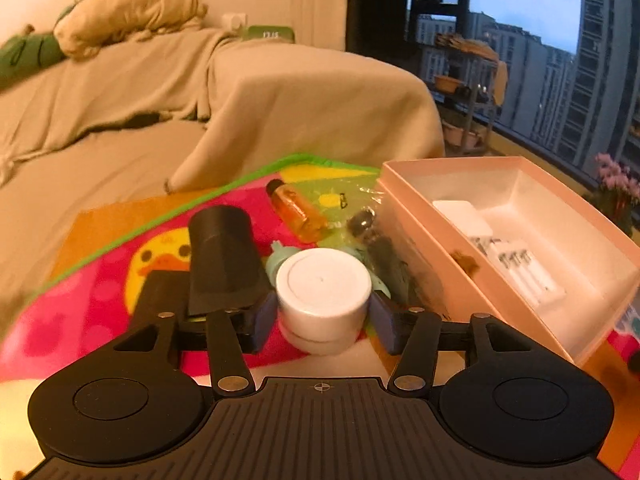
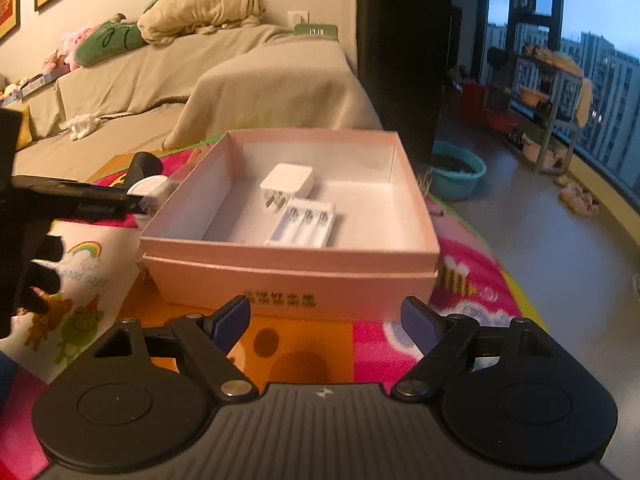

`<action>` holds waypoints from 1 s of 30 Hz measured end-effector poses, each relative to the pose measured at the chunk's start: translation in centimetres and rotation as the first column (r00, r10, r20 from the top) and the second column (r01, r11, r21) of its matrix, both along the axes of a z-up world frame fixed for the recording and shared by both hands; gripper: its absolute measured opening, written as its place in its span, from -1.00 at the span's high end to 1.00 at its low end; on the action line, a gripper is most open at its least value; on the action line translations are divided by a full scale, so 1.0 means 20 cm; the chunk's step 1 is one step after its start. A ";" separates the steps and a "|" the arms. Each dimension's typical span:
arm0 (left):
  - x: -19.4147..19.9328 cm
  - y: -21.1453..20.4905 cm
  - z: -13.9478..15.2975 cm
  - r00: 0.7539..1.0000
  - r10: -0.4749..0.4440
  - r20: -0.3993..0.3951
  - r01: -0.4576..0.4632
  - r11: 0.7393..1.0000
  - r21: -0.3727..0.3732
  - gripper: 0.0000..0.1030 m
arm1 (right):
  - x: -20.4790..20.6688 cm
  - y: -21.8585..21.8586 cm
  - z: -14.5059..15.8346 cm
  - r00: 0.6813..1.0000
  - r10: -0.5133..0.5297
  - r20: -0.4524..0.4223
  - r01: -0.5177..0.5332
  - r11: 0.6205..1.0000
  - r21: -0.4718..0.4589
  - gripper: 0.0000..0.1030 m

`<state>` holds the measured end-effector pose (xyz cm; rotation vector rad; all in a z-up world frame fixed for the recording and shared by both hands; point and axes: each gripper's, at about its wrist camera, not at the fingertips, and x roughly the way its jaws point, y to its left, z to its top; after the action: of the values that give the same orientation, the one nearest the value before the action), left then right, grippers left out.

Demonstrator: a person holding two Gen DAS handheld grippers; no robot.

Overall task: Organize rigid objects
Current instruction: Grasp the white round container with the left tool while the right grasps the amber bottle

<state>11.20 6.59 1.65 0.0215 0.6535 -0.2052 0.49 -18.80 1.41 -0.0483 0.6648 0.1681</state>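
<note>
Between the left tongs (image 1: 323, 312), clamped at both sides, sits a white jar (image 1: 323, 285), beside a black cylinder (image 1: 222, 256) and the pink box (image 1: 404, 216). Right tongs (image 2: 326, 320) gape, holding nothing, before that box; its printed characters are illegible, and the mat (image 2: 84, 276) reads "good day".

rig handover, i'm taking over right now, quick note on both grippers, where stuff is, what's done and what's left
Left gripper: shut on the white jar, beside the pink box, not yet over it.
Right gripper: open, empty, in front of the box.
Done: white plug and battery case lie in the box.
Left: put the jar in the box. On the mat remain the black cone, orange bottle, a teal piece behind the jar, and a dark item against the box wall, too blurred to name.
</note>
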 end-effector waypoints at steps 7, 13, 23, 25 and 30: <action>0.04 0.01 -0.07 1.000 -0.010 0.024 0.011 1.000 -0.018 -0.17 | -0.02 -0.02 -0.06 0.999 -0.011 -0.049 0.012 1.000 0.014 -0.61; -0.14 0.10 0.06 0.998 -0.057 0.038 0.061 0.991 -0.117 -0.17 | -0.05 -0.04 -0.09 0.998 -0.020 -0.065 0.021 1.000 0.018 -0.61; -0.48 0.35 0.11 1.000 0.029 0.003 -0.028 0.976 -0.215 -0.17 | -0.08 0.29 0.07 0.973 0.226 0.042 -0.225 0.974 -0.030 -0.61; -0.51 0.42 0.09 0.997 0.078 0.001 -0.075 0.968 -0.241 -0.17 | -0.02 0.39 0.17 0.955 0.290 0.057 -0.288 0.957 -0.035 -0.61; -0.57 0.55 -0.03 0.984 0.177 0.006 -0.164 0.921 -0.354 -0.17 | 0.43 0.66 0.40 0.944 0.327 -0.034 -0.325 0.944 0.063 -0.56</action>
<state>-0.16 17.68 0.96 -0.3763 0.5696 -0.1505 9.09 -5.64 9.41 -0.1008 0.6928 0.5093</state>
